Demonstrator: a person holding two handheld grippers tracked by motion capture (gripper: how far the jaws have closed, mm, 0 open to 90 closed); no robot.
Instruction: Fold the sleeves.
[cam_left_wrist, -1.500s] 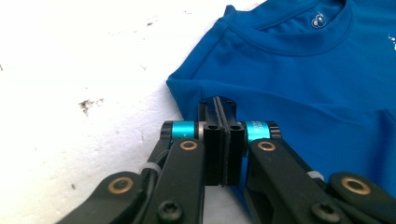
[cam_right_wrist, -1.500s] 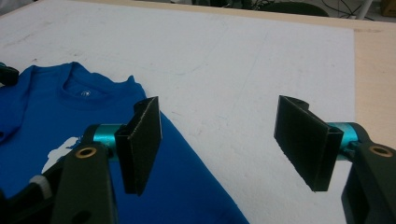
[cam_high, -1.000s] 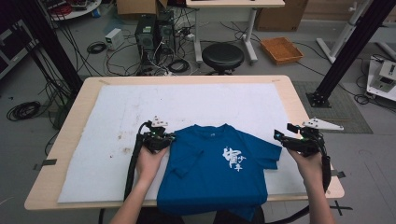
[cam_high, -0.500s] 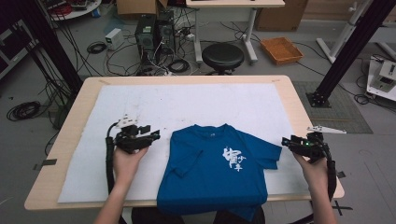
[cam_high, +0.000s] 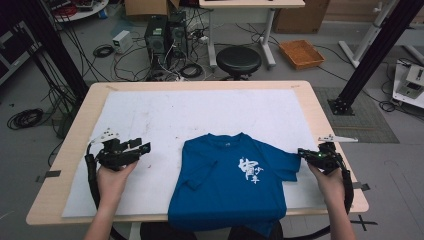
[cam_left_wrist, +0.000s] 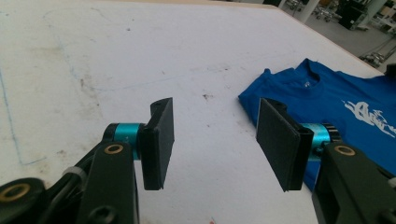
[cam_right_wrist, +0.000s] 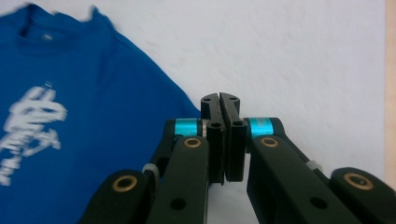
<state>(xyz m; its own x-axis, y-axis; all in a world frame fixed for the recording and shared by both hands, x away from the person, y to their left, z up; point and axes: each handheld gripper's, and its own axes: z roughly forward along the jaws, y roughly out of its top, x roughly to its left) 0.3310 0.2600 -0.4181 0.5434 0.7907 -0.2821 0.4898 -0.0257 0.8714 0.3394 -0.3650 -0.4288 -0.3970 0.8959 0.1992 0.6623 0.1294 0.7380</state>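
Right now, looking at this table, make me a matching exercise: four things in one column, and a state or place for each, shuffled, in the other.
Column one:
1. left gripper
2. right gripper
3. blue T-shirt
4. black stool

Column two:
A. on the floor beyond the table
B. jaws closed together
C. hem hanging over the near table edge
D. jaws wide apart over the white mat

Pairs: 1-D, 2-B, 3-C, 4-A

Black left tongs (cam_left_wrist: 215, 140), flat square pads, cyan collars, brass screws (right tongs (cam_right_wrist: 220, 140) match), bare forearms
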